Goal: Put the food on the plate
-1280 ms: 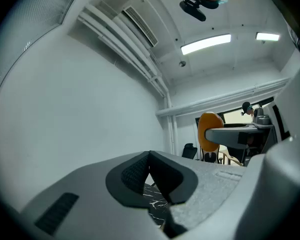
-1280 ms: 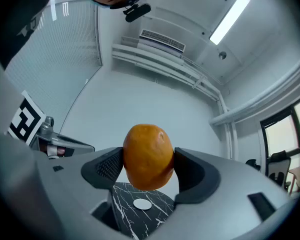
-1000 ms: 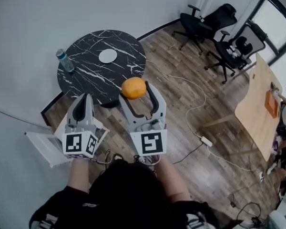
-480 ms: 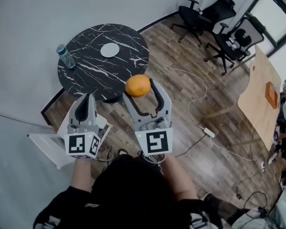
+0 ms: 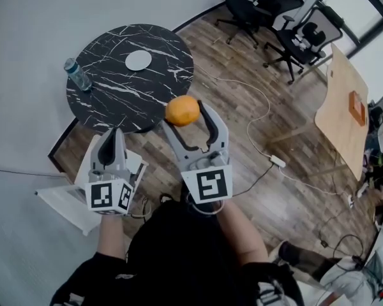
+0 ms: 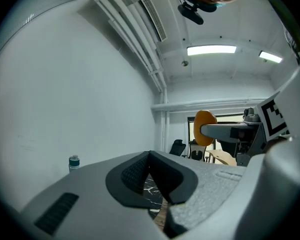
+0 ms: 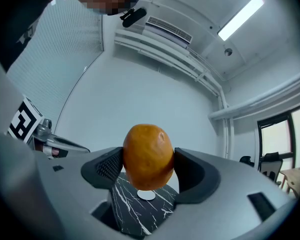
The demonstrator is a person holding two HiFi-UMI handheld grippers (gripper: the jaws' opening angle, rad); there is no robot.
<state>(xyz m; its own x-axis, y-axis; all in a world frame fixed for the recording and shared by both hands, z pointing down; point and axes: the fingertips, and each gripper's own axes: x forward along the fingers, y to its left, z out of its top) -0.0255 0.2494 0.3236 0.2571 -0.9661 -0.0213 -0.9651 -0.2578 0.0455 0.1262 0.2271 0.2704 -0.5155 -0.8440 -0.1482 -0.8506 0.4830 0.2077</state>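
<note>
Seen from above, a person holds a grey two-jaw gripper in each hand, standing over a brown wooden plank floor [image 5: 255, 139]. The right gripper [image 5: 184, 113] is clenched on a round orange citrus fruit [image 5: 182, 109], with one dark pad pressed to each side of the fruit. The fruit is held up in the air, near the closest edge of a round black marble table with white veins [image 5: 115, 97].

A small white round plate [image 5: 138, 60] lies on the far half of that table with nothing on it, well apart from the fruit. A clear plastic water bottle with a teal cap [image 5: 76, 74] stands upright at the table's left rim.

The left gripper [image 5: 113, 139] is held beside the right one, lower and to the left. Its jaws are pressed together with nothing between them.

Further off, black office chairs [image 5: 262, 5] stand by a window, a white cable [image 5: 258, 107] snakes across the floor, and a pale wooden tabletop [image 5: 338, 113] sits to the right.
</note>
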